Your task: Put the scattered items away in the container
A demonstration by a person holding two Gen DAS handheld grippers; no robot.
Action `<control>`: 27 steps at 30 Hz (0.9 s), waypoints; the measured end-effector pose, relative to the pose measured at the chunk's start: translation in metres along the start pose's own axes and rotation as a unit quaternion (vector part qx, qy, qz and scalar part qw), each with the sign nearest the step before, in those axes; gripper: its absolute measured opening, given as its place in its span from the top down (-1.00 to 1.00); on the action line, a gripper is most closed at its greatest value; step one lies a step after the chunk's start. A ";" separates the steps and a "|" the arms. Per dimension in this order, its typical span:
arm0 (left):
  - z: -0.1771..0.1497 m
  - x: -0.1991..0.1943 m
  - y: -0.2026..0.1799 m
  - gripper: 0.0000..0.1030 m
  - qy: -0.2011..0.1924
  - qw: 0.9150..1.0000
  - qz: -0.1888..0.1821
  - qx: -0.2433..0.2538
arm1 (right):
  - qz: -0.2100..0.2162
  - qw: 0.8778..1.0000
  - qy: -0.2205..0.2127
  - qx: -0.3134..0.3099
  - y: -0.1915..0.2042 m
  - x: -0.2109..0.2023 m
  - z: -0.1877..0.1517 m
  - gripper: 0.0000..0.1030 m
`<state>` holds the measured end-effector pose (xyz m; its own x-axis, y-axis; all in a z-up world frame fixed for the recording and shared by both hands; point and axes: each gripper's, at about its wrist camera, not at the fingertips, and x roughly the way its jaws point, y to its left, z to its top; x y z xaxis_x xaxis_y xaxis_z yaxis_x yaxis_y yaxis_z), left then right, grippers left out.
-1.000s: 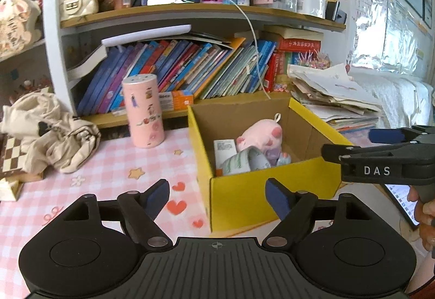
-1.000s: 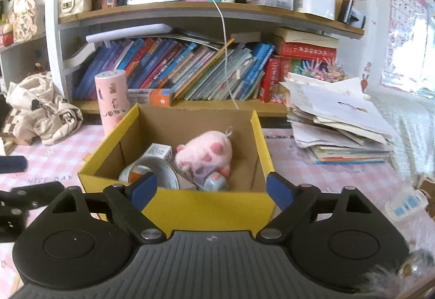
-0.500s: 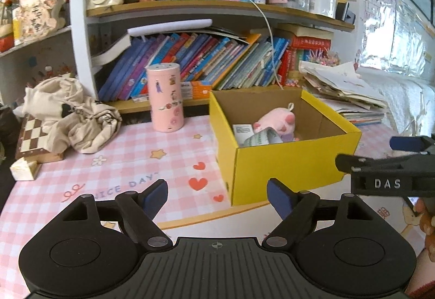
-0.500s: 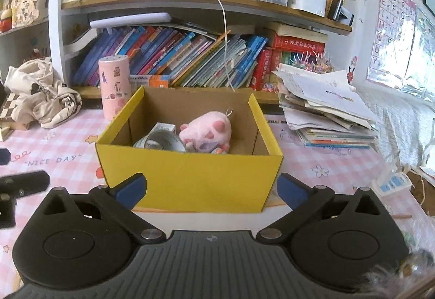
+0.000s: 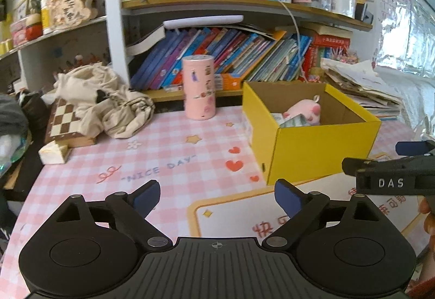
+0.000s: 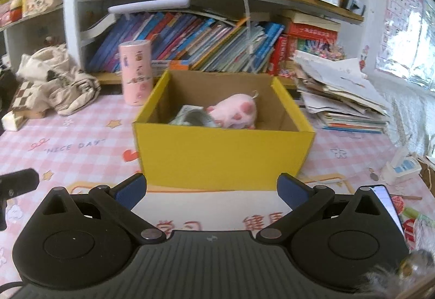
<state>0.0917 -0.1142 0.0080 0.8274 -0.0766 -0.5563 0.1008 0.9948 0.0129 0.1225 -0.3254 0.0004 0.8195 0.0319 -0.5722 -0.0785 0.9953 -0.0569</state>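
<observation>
Yellow cardboard box sits on the pink checked table, and a pink plush pig, a roll of tape and a small white carton already lie inside. Both the left tool and right tool are spread wide, holding nothing. I think the tidying is almost done.

Pink plush inside yellow box
</observation>
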 end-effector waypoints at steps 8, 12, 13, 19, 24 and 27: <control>-0.012 -0.010 0.020 -0.89 0.011 1.000 0.017 -0.006 | 0.016 1.000 0.002 -0.015 0.029 -0.003 -0.003 -1.00; -0.017 -0.015 0.033 -0.90 0.012 0.999 0.025 -0.018 | 0.023 0.999 0.006 -0.023 0.041 -0.004 -0.004 -1.00; -0.018 -0.015 0.035 -0.90 0.013 0.999 0.027 -0.020 | 0.025 0.999 0.006 -0.026 0.044 -0.005 -0.004 -1.00; -0.022 -0.017 0.050 -0.90 0.020 0.999 0.037 -0.034 | 0.032 0.999 0.008 -0.037 0.060 -0.006 -0.006 -1.00; -0.024 -0.018 0.055 -0.90 0.022 0.998 0.037 -0.038 | 0.031 0.999 0.013 -0.035 0.062 -0.006 -0.006 -1.00; -0.025 -0.018 0.055 -0.90 0.023 0.998 0.034 -0.037 | 0.029 0.999 0.014 -0.034 0.063 -0.007 -0.007 -1.00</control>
<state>0.0684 -0.0560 -0.0020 0.8042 -0.0062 -0.5943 0.0023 1.0000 -0.0074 0.1081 -0.2637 -0.0047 0.7964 0.0862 -0.5986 -0.1650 0.9832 -0.0779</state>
